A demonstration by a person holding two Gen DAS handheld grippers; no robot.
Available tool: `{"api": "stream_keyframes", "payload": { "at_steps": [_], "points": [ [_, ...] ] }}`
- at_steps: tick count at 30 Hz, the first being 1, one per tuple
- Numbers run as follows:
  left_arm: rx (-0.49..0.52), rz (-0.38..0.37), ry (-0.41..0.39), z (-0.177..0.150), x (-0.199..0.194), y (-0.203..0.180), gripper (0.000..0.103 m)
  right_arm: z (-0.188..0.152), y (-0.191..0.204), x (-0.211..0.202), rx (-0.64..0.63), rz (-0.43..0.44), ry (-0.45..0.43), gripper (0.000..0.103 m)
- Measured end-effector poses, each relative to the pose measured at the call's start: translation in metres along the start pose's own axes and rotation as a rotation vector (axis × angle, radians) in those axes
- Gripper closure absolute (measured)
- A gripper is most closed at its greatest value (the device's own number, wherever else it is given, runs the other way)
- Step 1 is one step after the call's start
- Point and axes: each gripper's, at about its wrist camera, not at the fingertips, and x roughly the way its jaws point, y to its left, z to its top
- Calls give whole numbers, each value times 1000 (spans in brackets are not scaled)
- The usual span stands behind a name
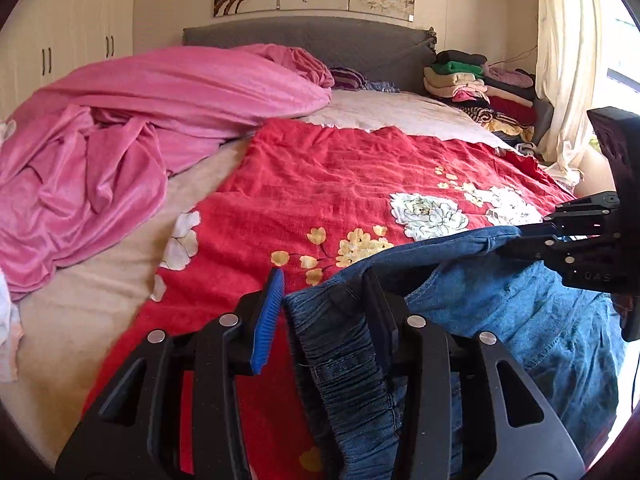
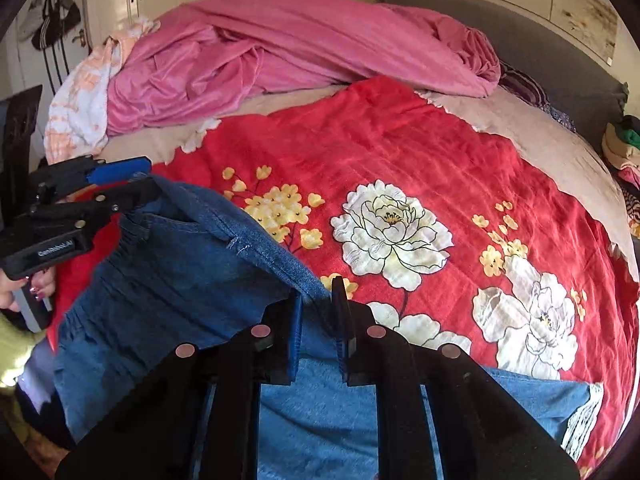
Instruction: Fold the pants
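The blue denim pants (image 2: 168, 264) hang lifted over the red floral bedspread (image 2: 420, 152), filling the lower left of the right wrist view. The left tool (image 1: 324, 312) pinches the gathered waistband at lower centre of its own view. The right tool (image 2: 316, 332) is pressed together on a fold of denim at lower centre.

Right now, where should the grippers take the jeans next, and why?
Probably forward, to spread the jeans flat on the red blanket. Both the left gripper and right gripper pinch the waistband, and the jeans hang bunched at the bed's near edge.
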Motion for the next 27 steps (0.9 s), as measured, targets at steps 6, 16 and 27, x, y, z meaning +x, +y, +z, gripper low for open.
{"api": "stream_keyframes", "payload": {
  "at_steps": [6, 16, 27],
  "points": [
    [16, 3, -64, -12, -40, -14, 70, -22, 20, -53, 55, 25, -79, 90],
    [8, -51, -43, -42, -90, -16, 69, -75, 66, -100, 73, 67, -118, 90],
    [-79, -112, 81, -84, -109, 14, 68, -127, 112, -112, 109, 100, -124, 90]
  ]
}}
